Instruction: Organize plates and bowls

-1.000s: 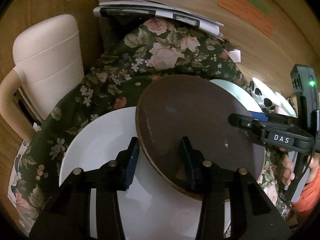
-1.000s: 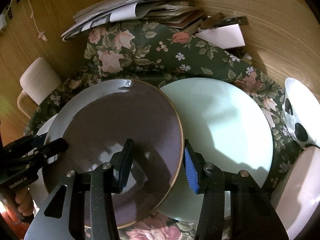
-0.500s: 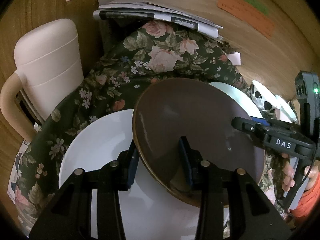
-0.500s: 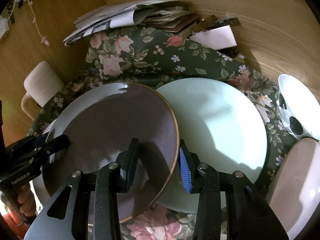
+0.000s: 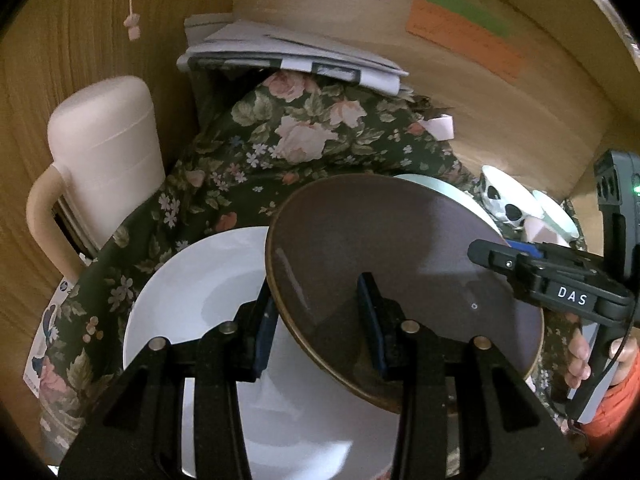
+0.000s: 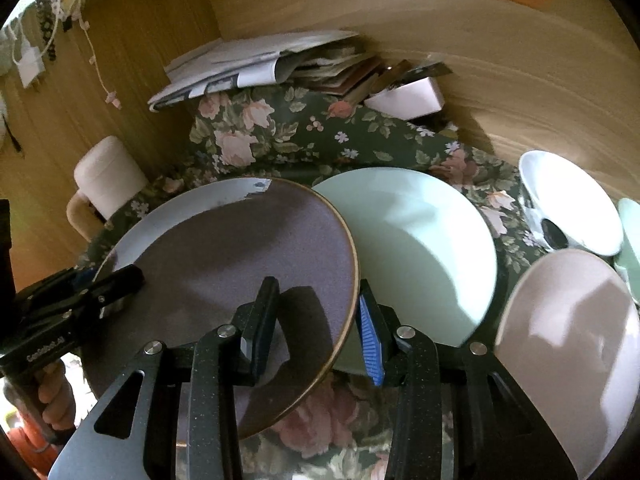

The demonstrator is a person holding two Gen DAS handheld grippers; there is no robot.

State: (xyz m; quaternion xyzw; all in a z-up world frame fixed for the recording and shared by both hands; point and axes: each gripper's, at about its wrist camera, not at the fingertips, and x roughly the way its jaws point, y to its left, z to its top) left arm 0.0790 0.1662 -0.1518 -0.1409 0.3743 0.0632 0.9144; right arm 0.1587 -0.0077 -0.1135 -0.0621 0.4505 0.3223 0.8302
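Observation:
A brown plate (image 5: pixel 392 256) with a gold rim is held off the table by both grippers. My left gripper (image 5: pixel 316 320) is shut on its left edge; my right gripper (image 6: pixel 316 320) is shut on its right edge (image 6: pixel 248 264). The plate hangs tilted above a white plate (image 5: pixel 200 304) on the floral cloth. A pale green plate (image 6: pixel 420 240) lies to its right. A pinkish plate or bowl (image 6: pixel 572 340) sits at the front right, and a white bowl with black spots (image 6: pixel 568 200) behind it.
A cream jug with a handle (image 5: pixel 104 152) stands at the left. A stack of papers (image 5: pixel 292 56) and a small white box (image 6: pixel 404 98) lie at the back against the wooden wall. A pale green dish (image 6: pixel 632 236) shows at the far right.
Both grippers have lifted the brown plate higher off the table, and both views have pulled back and up. The other dishes have not moved.

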